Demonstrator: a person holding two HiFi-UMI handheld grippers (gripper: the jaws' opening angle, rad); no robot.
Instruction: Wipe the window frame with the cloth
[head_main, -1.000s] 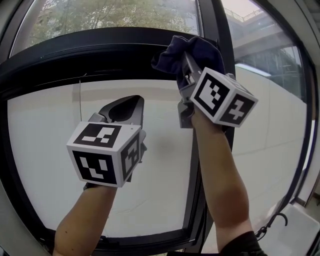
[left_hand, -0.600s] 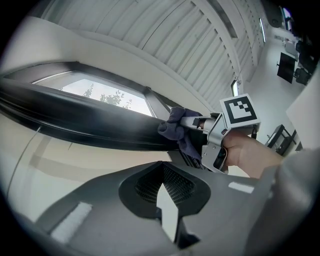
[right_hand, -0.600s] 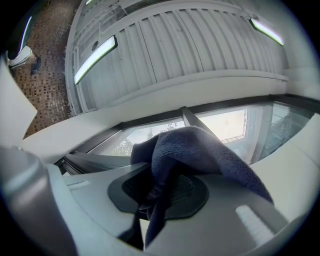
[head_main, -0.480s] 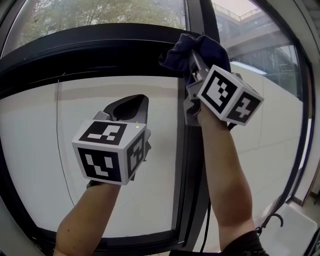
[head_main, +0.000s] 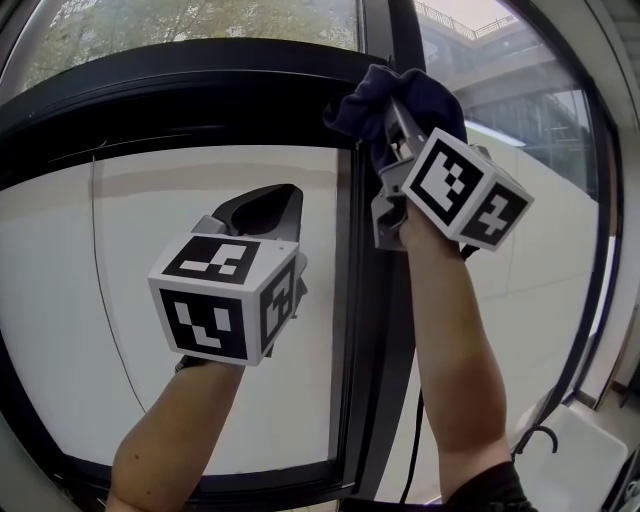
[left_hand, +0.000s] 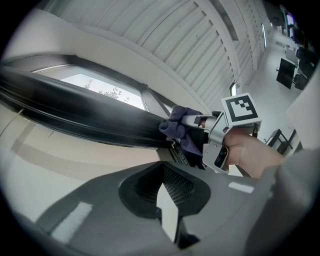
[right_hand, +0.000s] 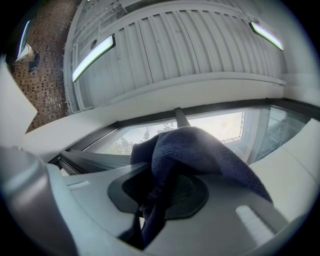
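Closest to the head camera, the left gripper (head_main: 283, 195) hangs before the pane, jaws pinched together at the tips and holding nothing; higher up, the right gripper (head_main: 392, 110) is clamped on the dark blue cloth (head_main: 420, 95). Bunched, the cloth runs lengthwise along those jaws, pointing up and away at the black window frame (head_main: 200, 95) where upright meets curved crossbar; it hides the right fingertips, and actual contact with the frame is hard to make out.

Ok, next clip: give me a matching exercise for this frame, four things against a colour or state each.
Things:
1. left gripper
2. right gripper
3. cloth
4. window frame

Colour or state:
A. dark blue, bunched up
B. black
C. jaws together, nothing between them
D. clamped on fabric

Pairs: 1-C, 2-D, 3-A, 4-B.
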